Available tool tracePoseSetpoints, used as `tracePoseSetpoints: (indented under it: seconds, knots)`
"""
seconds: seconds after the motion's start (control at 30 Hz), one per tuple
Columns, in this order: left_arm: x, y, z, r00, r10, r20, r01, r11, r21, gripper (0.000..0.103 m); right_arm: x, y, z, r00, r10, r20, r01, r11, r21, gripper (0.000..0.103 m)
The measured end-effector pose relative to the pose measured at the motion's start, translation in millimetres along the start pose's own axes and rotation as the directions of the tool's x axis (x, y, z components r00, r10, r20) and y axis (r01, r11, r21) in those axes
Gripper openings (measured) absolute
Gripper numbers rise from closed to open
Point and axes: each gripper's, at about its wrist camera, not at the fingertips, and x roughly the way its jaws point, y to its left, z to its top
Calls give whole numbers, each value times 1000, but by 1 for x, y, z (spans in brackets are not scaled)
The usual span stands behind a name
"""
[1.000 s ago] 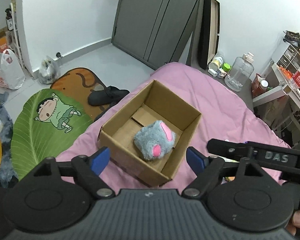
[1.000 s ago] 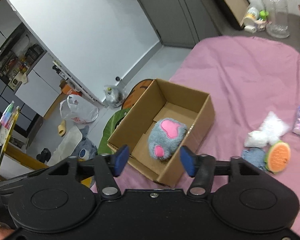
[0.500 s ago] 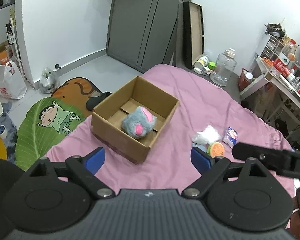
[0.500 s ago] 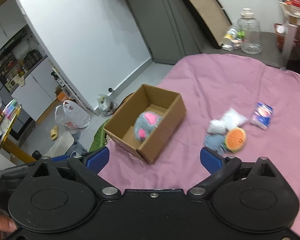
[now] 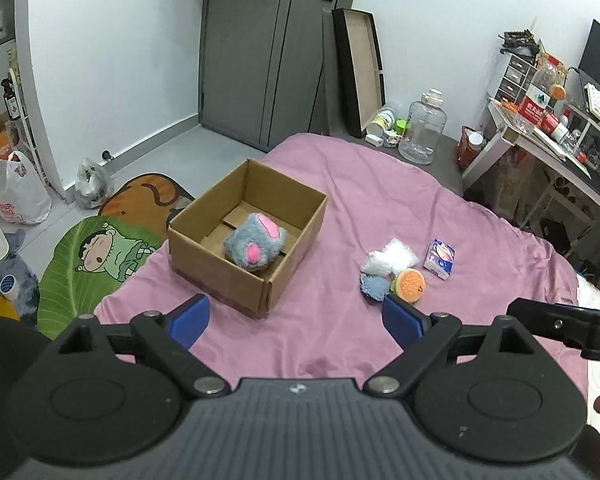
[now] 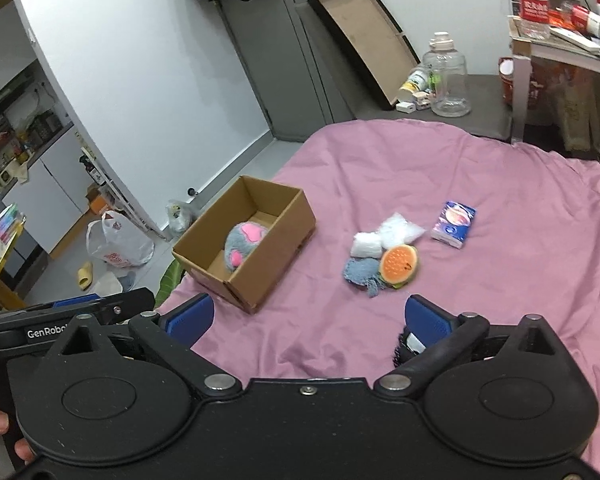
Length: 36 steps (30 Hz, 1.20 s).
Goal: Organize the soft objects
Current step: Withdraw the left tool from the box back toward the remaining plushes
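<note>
A: Both grippers pulled back from the cardboard box [image 5: 247,236] since a second ago – it filled the views then, now it sits well off on the pink bed [image 5: 340,332], and the loose pile has come into view. Grey plush paw [image 5: 255,247] stayed in the box.

B: Jaws?

A: Left gripper [image 5: 296,318]: jaws wide apart, nothing between them, touching nothing. They opened a bit more early in that second, steady since. Right gripper [image 6: 306,316]: jaws have just been opening, now very wide, also empty.

B: So the paw's released. What's left?

A: Cluster to the right of the box, on the bed: white fluffy bundle [image 6: 366,245], blue cloth [image 6: 360,272], orange round sponge-like toy [image 6: 399,260], all touching or overlapping. Tissue packet [image 6: 453,230] lies near them, apart.

B: Next step, as you judge it?

A: Pick one from the cluster, probably with the right gripper, it's nearer that side. To do it well: come down from above on one item only, the orange toy sits on top of the blue cloth so take it first or the cloth drags along. Squeeze soft things at the middle, deep enough not to slip. Keep the bed cover out of the jaws, it wrinkles there.

B: Box room?

A: Plenty, paw sits at the near-right part, the far side is free.
</note>
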Motion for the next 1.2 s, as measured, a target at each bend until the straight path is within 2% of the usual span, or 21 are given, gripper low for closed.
tracePoseSetpoints:
  seconds: [0.33,0.67,0.93,1.03,1.2]
  knots:
    - [-10,-20,-23,999,-37,-7,37,998,43,92,-18,-22,-19,999,-30,-29,30,1000,-1,103]
    - [-11,-37,-45,999,-41,-19,42,996,76,92,-26,-34,-28,998,-30,-55,29,999,-14,103]
    - [4,-46,-47,998,-37,-44,40,996,81,92,-17,-51,-32,997,-35,-74,36,999,4,103]
    - [12,-51,-44,999,-40,-35,44,994,96,92,-9,-64,-31,996,-13,-90,18,999,49,103]
    - [29,-57,-39,998,-41,-54,46,993,109,92,8,-82,-28,994,-22,-110,31,996,79,103]
